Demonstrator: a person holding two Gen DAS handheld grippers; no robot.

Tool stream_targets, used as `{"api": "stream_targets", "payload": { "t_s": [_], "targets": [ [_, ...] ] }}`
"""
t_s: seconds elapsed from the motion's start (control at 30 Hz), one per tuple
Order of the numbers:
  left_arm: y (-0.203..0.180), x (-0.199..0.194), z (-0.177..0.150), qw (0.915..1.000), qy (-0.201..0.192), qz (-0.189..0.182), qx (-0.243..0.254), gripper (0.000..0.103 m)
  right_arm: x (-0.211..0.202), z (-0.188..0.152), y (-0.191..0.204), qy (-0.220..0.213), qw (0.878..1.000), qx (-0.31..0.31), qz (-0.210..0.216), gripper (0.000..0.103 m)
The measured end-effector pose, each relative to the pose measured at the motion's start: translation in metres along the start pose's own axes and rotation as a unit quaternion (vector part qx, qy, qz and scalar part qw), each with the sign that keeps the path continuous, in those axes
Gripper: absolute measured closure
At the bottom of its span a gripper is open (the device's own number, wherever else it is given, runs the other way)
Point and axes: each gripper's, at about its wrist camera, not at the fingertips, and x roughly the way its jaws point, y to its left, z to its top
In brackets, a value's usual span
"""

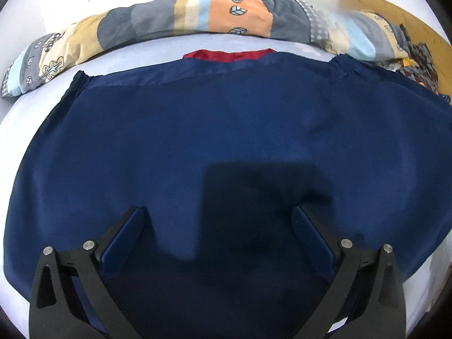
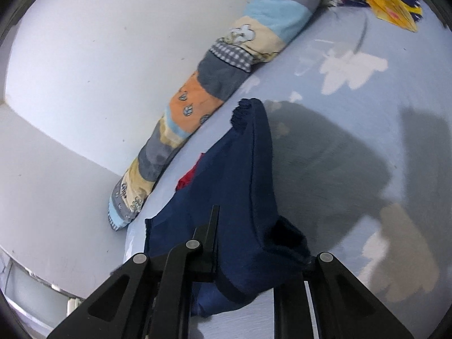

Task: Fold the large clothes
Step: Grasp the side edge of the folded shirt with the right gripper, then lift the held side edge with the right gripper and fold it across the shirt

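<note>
Your right gripper (image 2: 248, 257) jaws seem clenched on the navy garment (image 2: 240, 175), its fabric draped over them; your left gripper (image 1: 217, 220) jaws stand released above it.

Smooth navy cloth garment (image 1: 226, 130), matt black plastic tongs (image 1: 217, 226)

Navy garment (image 1: 226, 130) fills frame centre, red lining (image 1: 228, 55) at upper edge. Patchwork bolster (image 1: 158, 19) across top: grey, orange, tan, pale blue, cream, gingham, small printed motifs. Pale blue sheet (image 2: 353, 90), white cloud print. Yellow-pink cloth (image 2: 389, 2) upper right.
</note>
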Motion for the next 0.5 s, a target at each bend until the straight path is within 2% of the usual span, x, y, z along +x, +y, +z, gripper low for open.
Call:
{"api": "stream_targets", "payload": {
  "t_s": [0.07,0.17,0.2,0.23,0.27,0.3,0.33,0.43,0.47,0.5],
  "targets": [
    [0.002,-0.005,0.006,1.0,0.001,0.003,-0.009,0.003,-0.001,0.0,0.005,-0.002,1.0,-0.007,0.002,0.088],
    [0.007,-0.027,0.014,0.9981,-0.055,0.017,-0.019,0.004,-0.002,0.001,0.008,-0.004,1.0,-0.012,0.006,0.088],
    [0.009,-0.032,0.017,0.9969,-0.069,0.033,-0.017,0.004,-0.002,0.001,0.008,-0.003,1.0,-0.007,0.01,0.088],
    [0.01,-0.029,0.017,0.9968,-0.064,0.046,-0.016,0.004,-0.002,0.001,0.008,-0.003,1.0,-0.005,0.013,0.088],
    [0.013,-0.021,0.015,0.9981,-0.044,0.039,-0.017,0.004,-0.002,0.001,0.008,-0.003,1.0,-0.004,0.015,0.088],
    [0.014,-0.005,0.011,0.9997,0.001,0.015,-0.019,0.004,-0.002,0.001,0.008,-0.004,1.0,-0.004,0.016,0.088],
    [0.012,0.004,0.006,0.9997,0.017,0.01,-0.016,0.0,-0.002,0.001,0.009,-0.004,1.0,-0.005,0.018,0.088],
    [0.001,-0.003,0.009,0.9992,0.005,0.035,0.016,0.001,-0.001,0.002,0.013,-0.004,1.0,-0.009,0.023,0.088],
    [0.003,-0.007,0.012,0.9992,0.001,0.039,0.008,0.002,-0.001,0.002,0.015,-0.005,1.0,-0.009,0.024,0.088],
    [0.01,-0.014,0.015,0.999,-0.019,0.038,-0.009,0.002,-0.001,0.002,0.016,-0.006,1.0,-0.01,0.026,0.088]
  ]
}}
